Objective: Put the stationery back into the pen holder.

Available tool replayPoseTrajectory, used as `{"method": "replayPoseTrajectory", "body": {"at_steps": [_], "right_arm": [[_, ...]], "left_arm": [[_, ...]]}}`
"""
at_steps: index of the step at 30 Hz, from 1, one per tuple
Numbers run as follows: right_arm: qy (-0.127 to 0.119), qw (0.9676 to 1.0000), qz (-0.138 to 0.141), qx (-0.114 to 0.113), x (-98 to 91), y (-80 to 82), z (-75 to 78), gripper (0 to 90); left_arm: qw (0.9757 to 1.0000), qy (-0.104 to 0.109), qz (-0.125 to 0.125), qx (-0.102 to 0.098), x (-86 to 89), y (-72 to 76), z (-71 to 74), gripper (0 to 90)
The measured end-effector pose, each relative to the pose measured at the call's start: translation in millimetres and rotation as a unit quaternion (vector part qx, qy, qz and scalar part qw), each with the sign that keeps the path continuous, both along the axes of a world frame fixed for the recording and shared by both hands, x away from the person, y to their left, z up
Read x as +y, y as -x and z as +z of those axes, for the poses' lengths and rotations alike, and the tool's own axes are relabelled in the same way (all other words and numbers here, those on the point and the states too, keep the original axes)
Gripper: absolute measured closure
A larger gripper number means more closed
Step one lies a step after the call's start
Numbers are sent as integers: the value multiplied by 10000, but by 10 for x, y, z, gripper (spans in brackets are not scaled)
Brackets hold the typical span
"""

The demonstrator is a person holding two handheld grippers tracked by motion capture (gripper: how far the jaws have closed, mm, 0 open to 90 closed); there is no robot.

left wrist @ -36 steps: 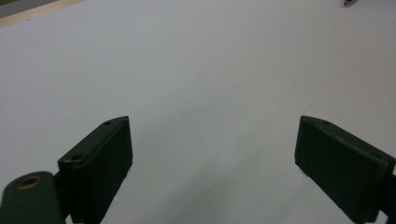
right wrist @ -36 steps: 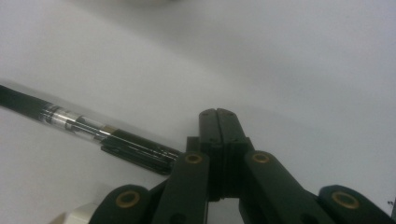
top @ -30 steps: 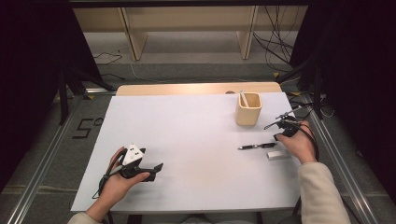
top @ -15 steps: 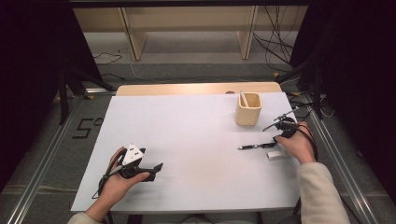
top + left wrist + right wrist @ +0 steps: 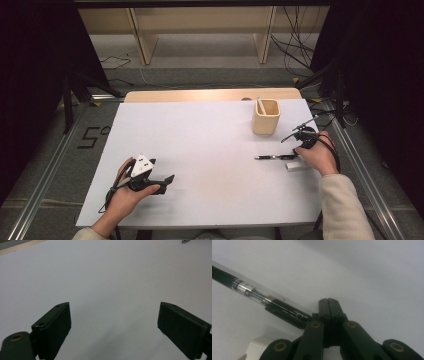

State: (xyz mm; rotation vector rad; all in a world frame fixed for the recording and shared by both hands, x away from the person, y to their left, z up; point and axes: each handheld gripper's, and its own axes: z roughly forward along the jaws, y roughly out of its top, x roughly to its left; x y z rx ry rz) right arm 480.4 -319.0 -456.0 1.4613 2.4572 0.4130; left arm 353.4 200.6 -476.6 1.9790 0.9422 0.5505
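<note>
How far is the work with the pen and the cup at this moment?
Done: one thin stick-like item already stands in the beige cup. In hand: the right tool sits shut beside the black pen, which lies flat on the white table, not gripped. Left: grasping the pen and probably putting it into the cup. A small white block also lies there. The left tool rests open.

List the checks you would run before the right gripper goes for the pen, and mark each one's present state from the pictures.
1. Right gripper open enough to take the pen: not ok, its fingers are pressed together with nothing between them.
2. Pen between the fingers: not ok, it lies beside them.
3. Pen lying flat on the table: ok.
4. Cup upright with room inside: ok, it holds one thin stick.
5. Left gripper out of the way: ok, open at the table's other side.
6. White block clear of the pen: cannot tell.
</note>
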Motion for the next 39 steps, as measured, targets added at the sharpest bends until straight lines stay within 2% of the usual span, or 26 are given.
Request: {"method": "replayPoseTrajectory", "body": {"at_steps": [18,32,36,39], "right_arm": [[141,9997,83,167,21,37,13,900],[215,9994,155,204,32,43,16,900],[332,9990,284,137,46,37,26,868],[485,9974,526,-71,83,30,70,813]], "left_arm": [[10000,-9,-4,-9,-2,1,0,116],[10000,-5,-4,-12,-3,1,-1,117],[10000,-16,-8,-5,-4,-1,-1,116],[10000,-25,-8,0,-8,-3,-2,117]]}}
